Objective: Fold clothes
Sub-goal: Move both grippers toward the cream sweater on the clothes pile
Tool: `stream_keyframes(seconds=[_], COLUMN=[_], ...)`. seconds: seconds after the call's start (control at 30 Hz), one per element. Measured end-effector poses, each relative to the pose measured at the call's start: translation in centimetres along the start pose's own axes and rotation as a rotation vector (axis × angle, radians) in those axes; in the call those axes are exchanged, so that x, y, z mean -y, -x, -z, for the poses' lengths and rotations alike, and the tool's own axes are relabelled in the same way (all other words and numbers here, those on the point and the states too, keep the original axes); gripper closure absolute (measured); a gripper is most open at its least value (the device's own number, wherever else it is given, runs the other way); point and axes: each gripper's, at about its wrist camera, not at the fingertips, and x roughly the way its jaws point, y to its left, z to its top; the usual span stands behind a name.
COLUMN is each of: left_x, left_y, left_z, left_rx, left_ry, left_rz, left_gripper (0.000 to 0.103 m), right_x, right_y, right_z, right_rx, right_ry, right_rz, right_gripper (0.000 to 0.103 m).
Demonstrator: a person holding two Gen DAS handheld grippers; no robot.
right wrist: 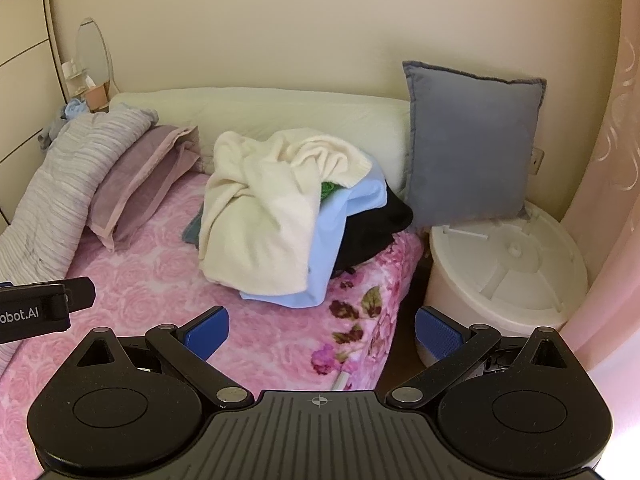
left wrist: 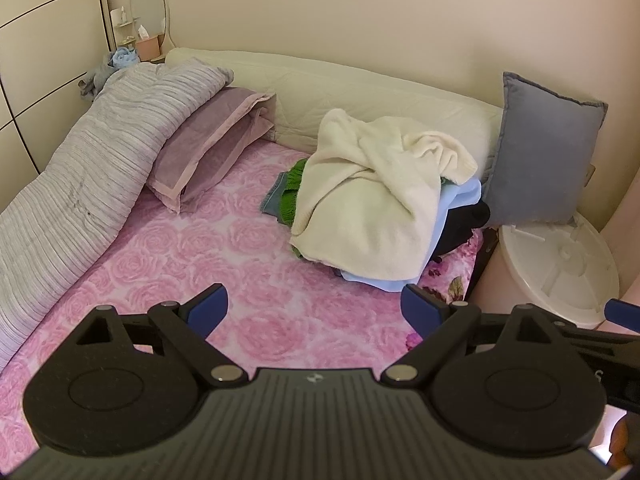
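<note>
At the far left a rolled grey striped quilt (left wrist: 92,152) lay along the wardrobe side of the bed, with a mauve pillow (left wrist: 208,140) leaning against it, so that edge was walled in. Next to them stretched a broad bare run of pink rose bedsheet (left wrist: 224,248), the only flat room for spreading a garment. The left gripper (left wrist: 316,308) hovered above this sheet, angled down, its blue pads spread wide with nothing between them. Further right sat the pile of clothes (left wrist: 372,204), well ahead of both tools and untouched: a cream knit (right wrist: 260,216) crumpled on top, a green piece (left wrist: 294,188) and a teal-grey one poking out to its left, a pale blue garment (right wrist: 340,248) beneath, and a black one (right wrist: 380,224) at the right, close to the mattress edge. No folded item was visible anywhere, so the task looked not yet begun and every piece remained to be folded. The right gripper (right wrist: 322,334) was likewise released and empty, poised over the bed's right edge, where the flowered blanket (right wrist: 360,312) dropped away. Beyond that edge stood a white round tub (right wrist: 508,268) with a blue-grey cushion (right wrist: 472,148) propped behind it, leaving little room there; pulling garments leftward seemed the safer course.
</note>
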Motion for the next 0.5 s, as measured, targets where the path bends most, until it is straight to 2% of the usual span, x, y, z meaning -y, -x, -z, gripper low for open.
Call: stream_keyframes(seconds=[0.5], left_x=[-2.2], left_y=[-1.5], left_z=[-0.2], left_rx=[-0.008], left_ry=[0.016], left_rz=[0.011], left_gripper=[0.011], right_x=[-1.4], right_y=[-1.5], right_z=[-1.1], right_rx=[-0.007], right_ry=[0.019], right_rz=[0.006], right_gripper=[0.001])
